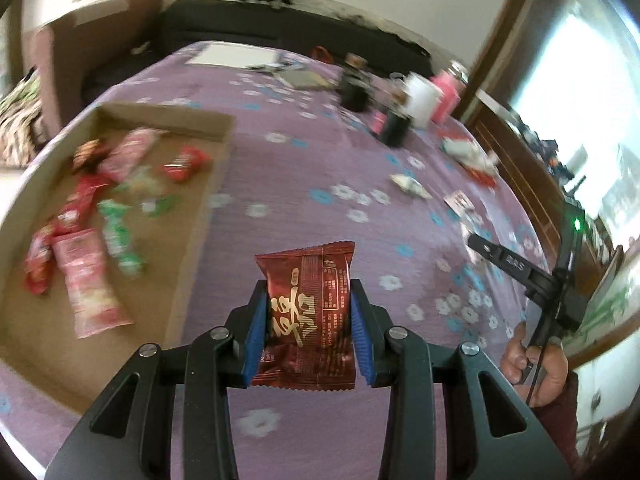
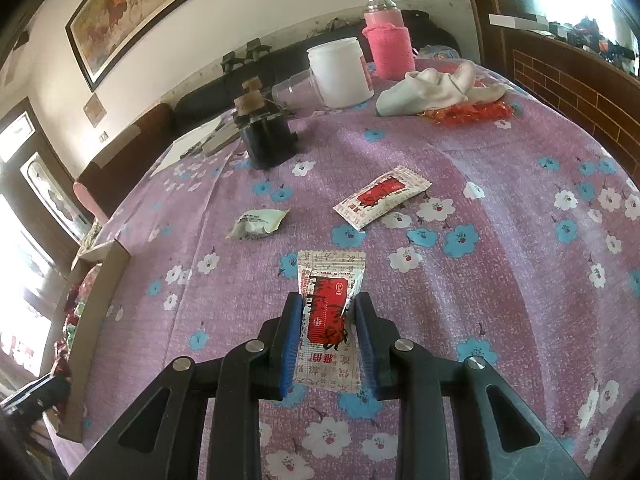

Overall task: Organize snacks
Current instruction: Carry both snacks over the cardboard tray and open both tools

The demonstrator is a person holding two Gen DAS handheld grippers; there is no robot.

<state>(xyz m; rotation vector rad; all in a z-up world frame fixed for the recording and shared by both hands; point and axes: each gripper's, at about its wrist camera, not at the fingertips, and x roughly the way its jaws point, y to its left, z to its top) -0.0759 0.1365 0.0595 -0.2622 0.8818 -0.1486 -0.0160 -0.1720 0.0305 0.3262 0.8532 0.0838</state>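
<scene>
My left gripper (image 1: 308, 292) is shut on a dark red snack packet (image 1: 308, 316), held above the purple flowered cloth. To its left lies a shallow cardboard box (image 1: 200, 216) with several red, pink and green snack packets (image 1: 88, 280) inside. My right gripper (image 2: 328, 304) is shut on a white and red snack packet (image 2: 330, 316), low over the cloth. Ahead of it lie another white and red packet (image 2: 382, 200) and a pale green packet (image 2: 258, 222). The box edge (image 2: 98, 280) shows at the left of the right wrist view.
At the table's far side stand a dark bottle with a cork (image 2: 266, 136), a white tub (image 2: 340, 72), a pink-sleeved flask (image 2: 388, 40) and a white cloth (image 2: 436, 88). A hand (image 1: 536, 364) holding the other gripper shows at the right.
</scene>
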